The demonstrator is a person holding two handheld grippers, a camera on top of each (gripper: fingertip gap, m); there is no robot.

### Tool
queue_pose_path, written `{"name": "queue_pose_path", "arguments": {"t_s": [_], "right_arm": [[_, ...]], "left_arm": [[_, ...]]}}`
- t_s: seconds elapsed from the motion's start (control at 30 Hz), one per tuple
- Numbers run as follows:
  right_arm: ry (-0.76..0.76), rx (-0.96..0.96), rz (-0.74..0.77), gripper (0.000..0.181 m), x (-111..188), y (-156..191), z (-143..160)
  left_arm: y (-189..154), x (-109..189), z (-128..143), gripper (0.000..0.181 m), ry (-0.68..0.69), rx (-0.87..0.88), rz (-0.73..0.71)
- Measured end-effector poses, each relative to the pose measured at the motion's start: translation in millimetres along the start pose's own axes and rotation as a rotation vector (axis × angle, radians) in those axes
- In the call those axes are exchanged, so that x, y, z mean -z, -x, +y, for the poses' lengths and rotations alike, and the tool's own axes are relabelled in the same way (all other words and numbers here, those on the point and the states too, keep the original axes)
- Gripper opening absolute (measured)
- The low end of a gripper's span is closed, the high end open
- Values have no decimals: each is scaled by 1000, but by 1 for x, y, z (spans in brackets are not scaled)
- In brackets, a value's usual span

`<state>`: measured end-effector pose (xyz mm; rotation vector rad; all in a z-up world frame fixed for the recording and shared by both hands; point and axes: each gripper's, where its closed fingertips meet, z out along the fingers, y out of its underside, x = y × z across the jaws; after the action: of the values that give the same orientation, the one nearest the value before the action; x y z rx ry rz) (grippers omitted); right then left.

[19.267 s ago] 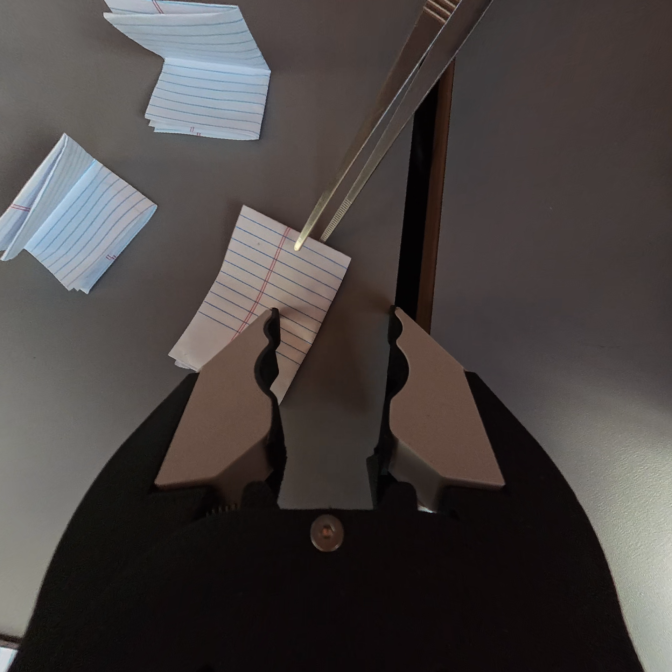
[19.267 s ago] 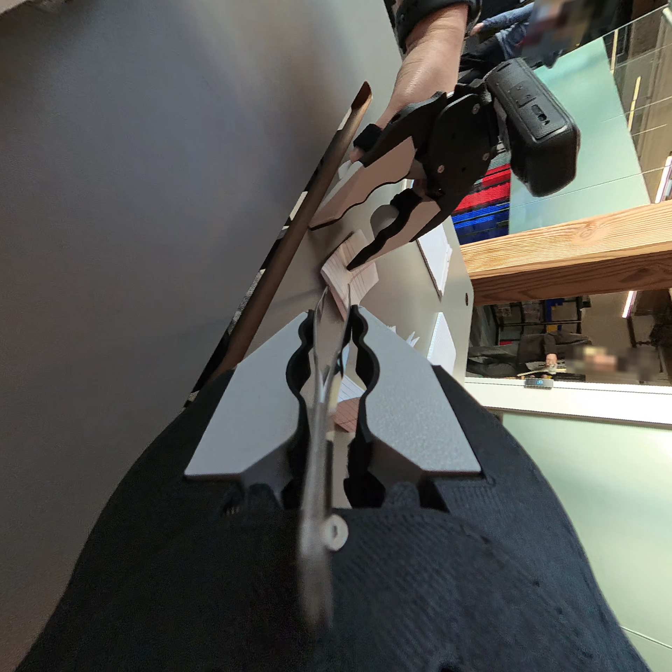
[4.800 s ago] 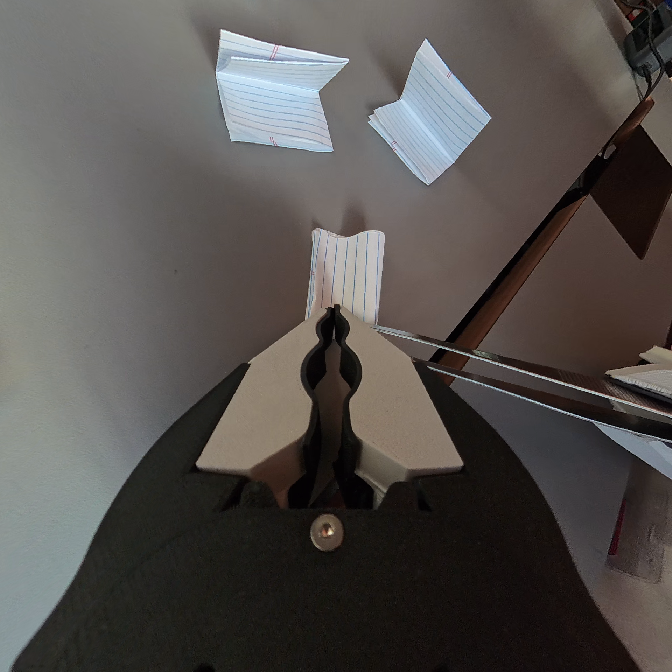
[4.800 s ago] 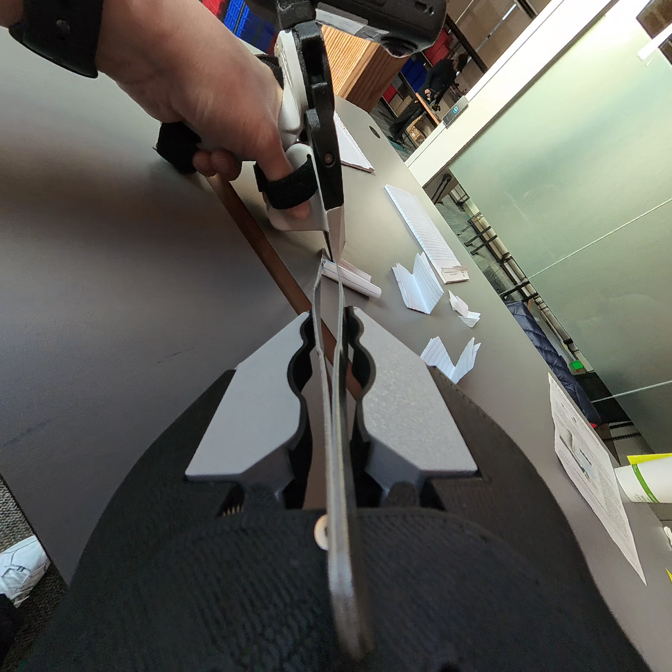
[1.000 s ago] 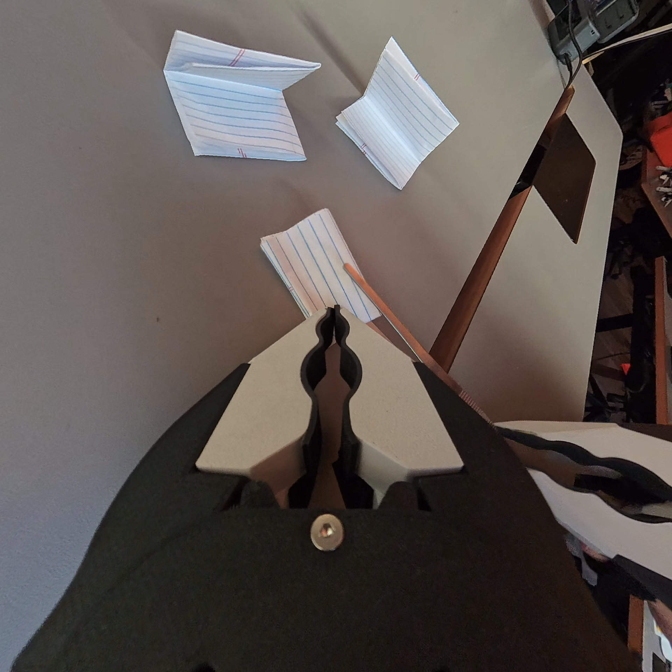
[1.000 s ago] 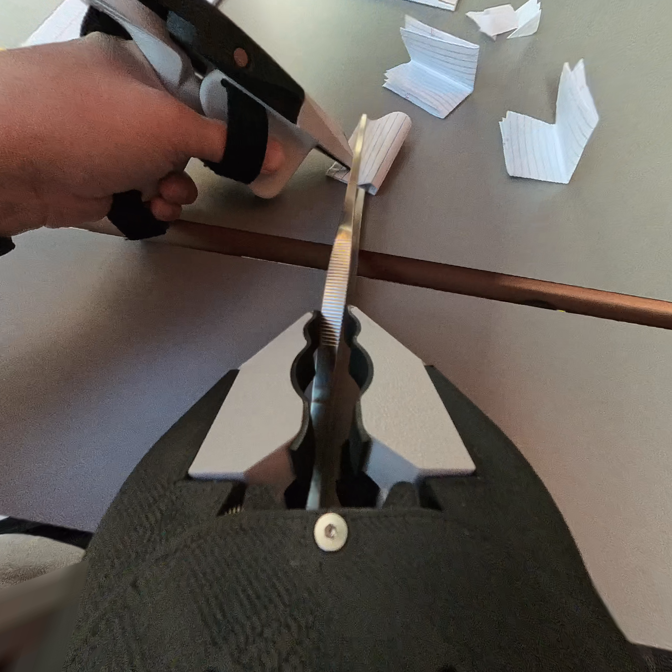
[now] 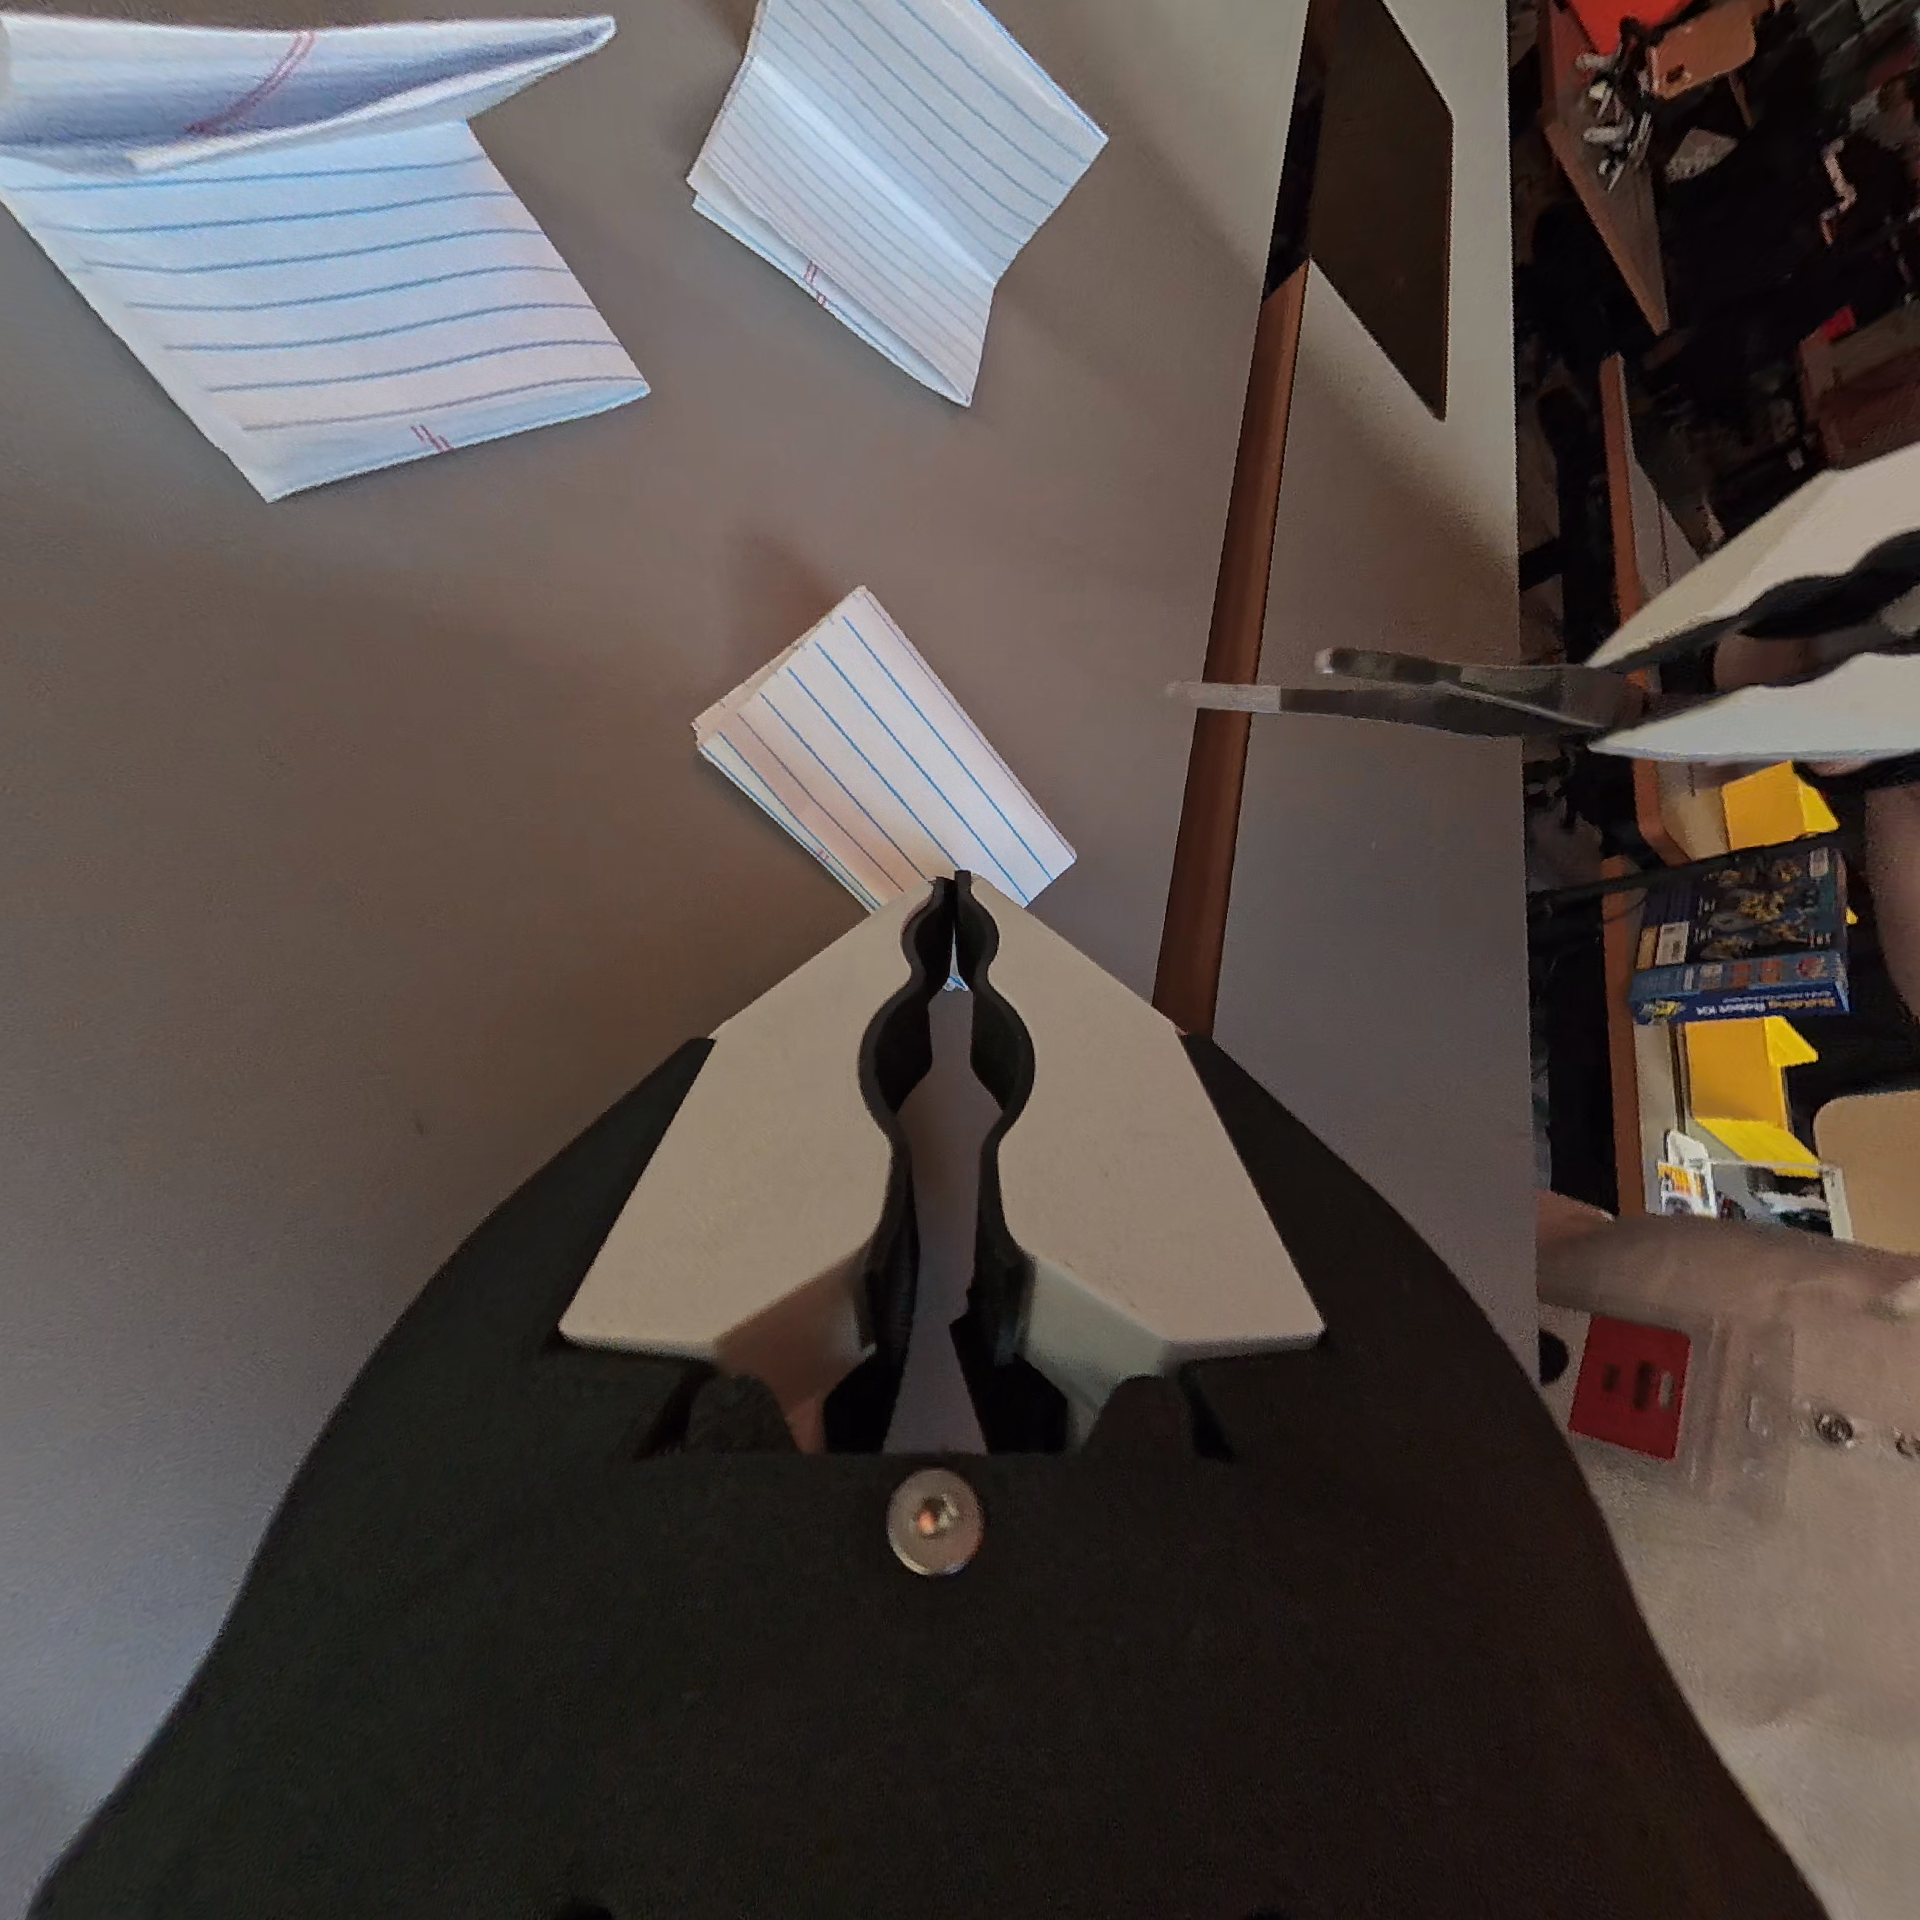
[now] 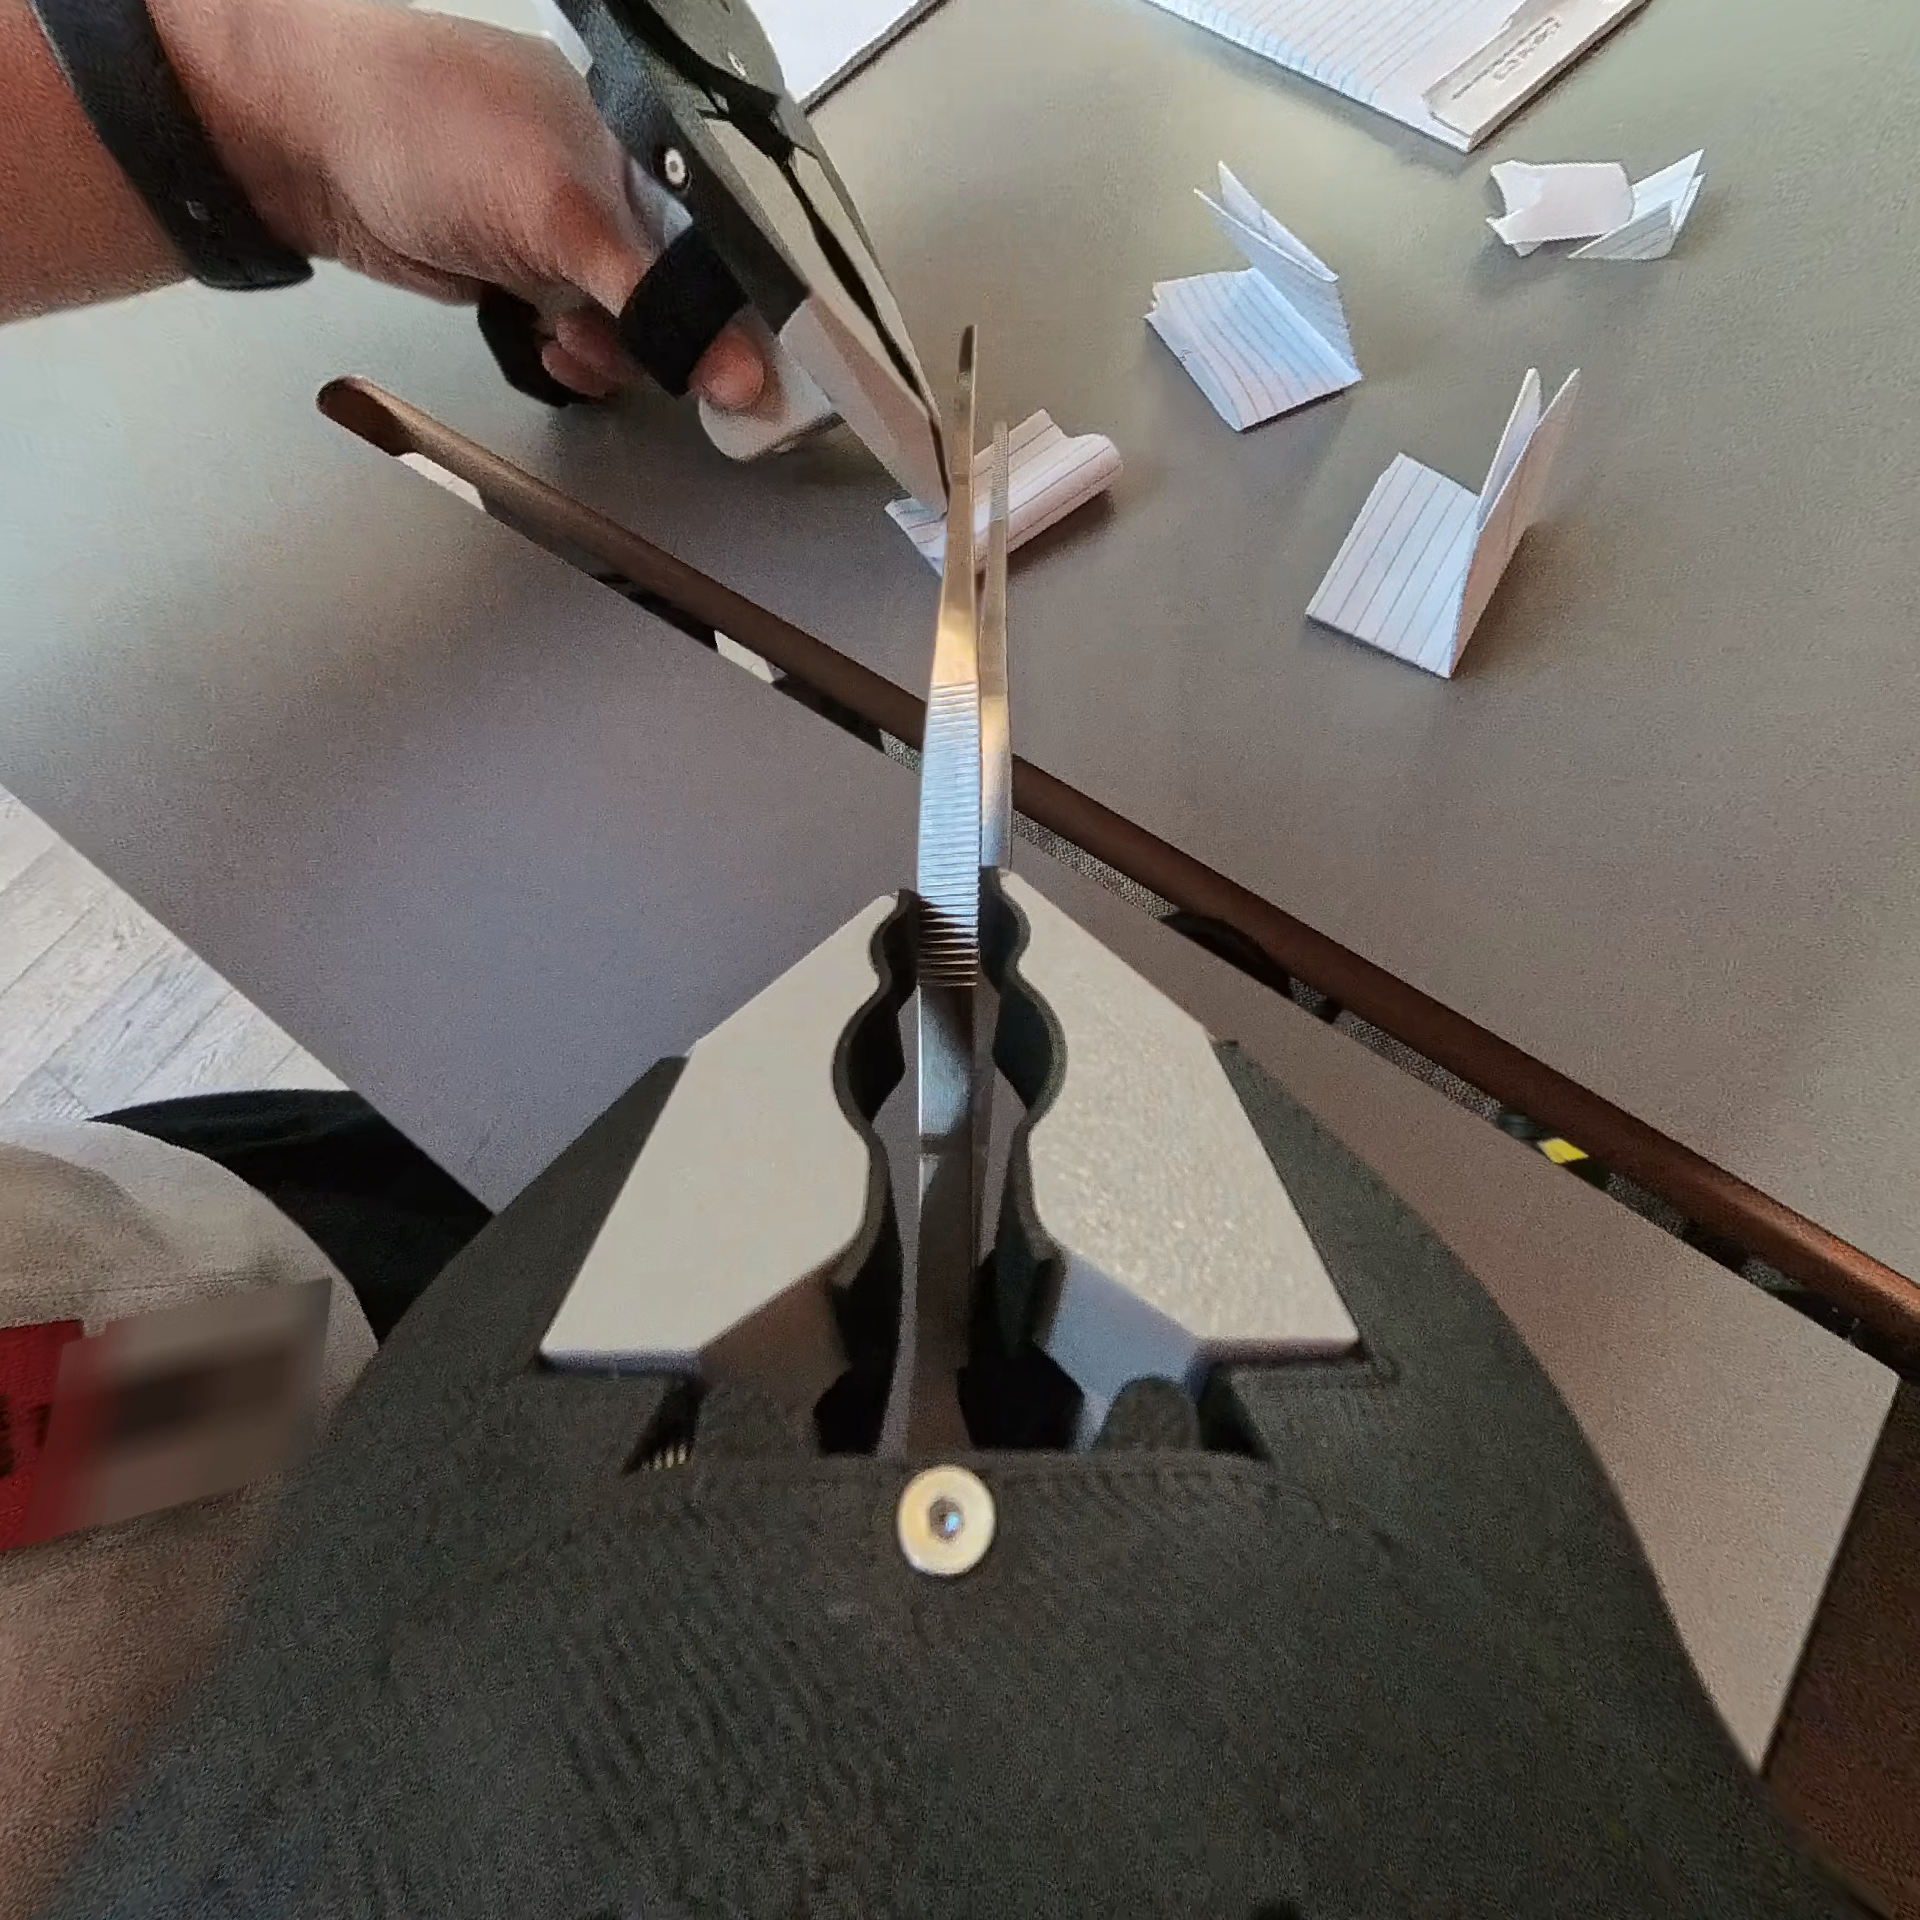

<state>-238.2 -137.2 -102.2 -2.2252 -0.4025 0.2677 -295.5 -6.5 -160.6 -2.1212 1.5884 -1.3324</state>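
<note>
On the grey table: left gripper (image 7: 952,883) has its tips pinched together on the near corner of a folded lined paper (image 7: 883,764), apparently pinning it flat; contact itself is hidden by the fingers
Right gripper: right gripper (image 8: 951,914) is clamped around steel tweezers (image 8: 961,665) so their thin tips reach beyond the fingers; tips slightly parted, near the paper, touching or not I cannot tell
Surroundings: two more folded papers (image 7: 312,291) lie well apart; table gap (image 7: 1236,623) beside the paper
Cut off: a pad (image 8: 1403,52) at the frame edge
</note>
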Motion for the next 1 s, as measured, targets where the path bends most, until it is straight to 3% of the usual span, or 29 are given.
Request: {"name": "queue_pose_path", "arguments": {"t_s": [0.37,0.7,1.0], "right_arm": [[113,1,-177,11,-48,-31,3],[50,-92,-310,10,-110,-24,-51],[96,19,-333,10,-140,-19,-61]], "left_arm": [[0,0,0,0,7,-54,-16],[0,0,0,0,-1,-96,-47],[-1,0,0,0,-4,-106,-54]]}}
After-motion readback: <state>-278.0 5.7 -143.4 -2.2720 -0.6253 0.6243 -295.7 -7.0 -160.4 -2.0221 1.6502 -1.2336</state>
